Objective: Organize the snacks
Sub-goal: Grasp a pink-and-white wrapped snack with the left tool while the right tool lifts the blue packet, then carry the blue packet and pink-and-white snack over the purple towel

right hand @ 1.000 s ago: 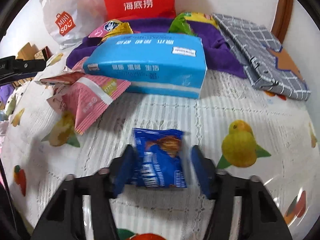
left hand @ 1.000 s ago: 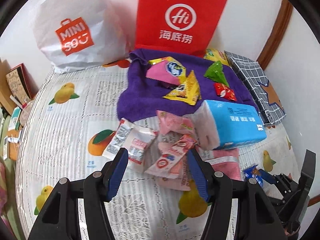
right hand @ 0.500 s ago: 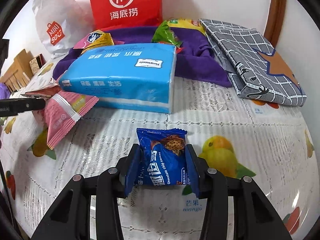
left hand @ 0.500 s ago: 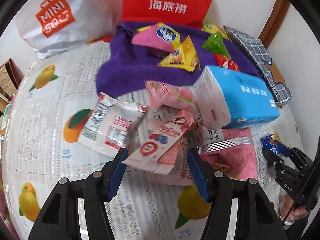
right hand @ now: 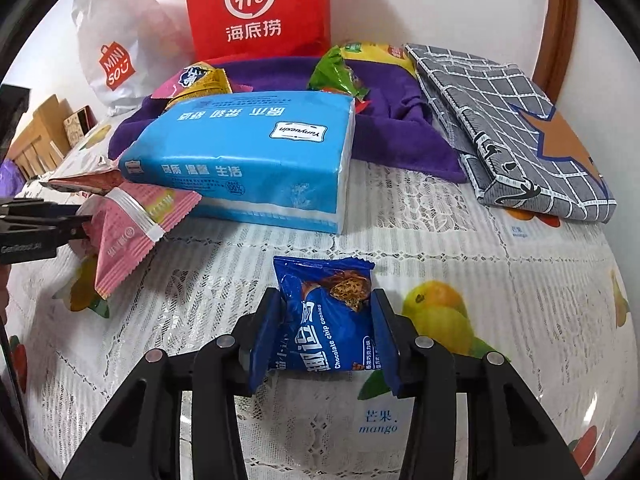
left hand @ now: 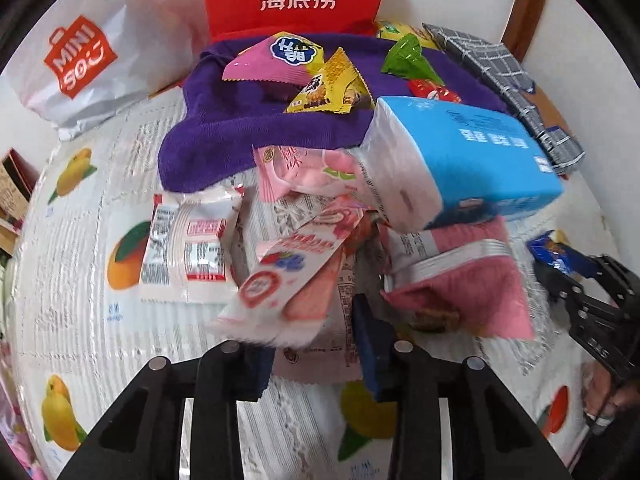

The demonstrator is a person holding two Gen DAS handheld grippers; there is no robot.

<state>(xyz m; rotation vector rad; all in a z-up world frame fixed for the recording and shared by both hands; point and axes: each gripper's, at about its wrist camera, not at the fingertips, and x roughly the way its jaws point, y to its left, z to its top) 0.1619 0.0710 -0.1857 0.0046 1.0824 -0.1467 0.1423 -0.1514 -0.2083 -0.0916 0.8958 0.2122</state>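
While bagless, snacks (left hand: pixel 320 80) atop purple towel (left hand: pixel 224 128)

Both wrist cameras look steeply down, close over the table, sharing the blue tissue pack (left hand: pixel 476 164) (right hand: pixel 244 160) from opposite ends.

a towel (right hand: pixel 404 136) is spread at the table's (right hand: pixel 520 280) far edge, with two bags (right hand: pixel 256 4) stood behind it. a tissue pack (right hand: pixel 244 156) is laid on the towel's near edge. a folded cloth (right hand: pixel 508 128) is placed right of both. wafer packets (left hand: pixel 288 276) are piled left of the pack; a cookie packet (right hand: pixel 328 316) is set before it.
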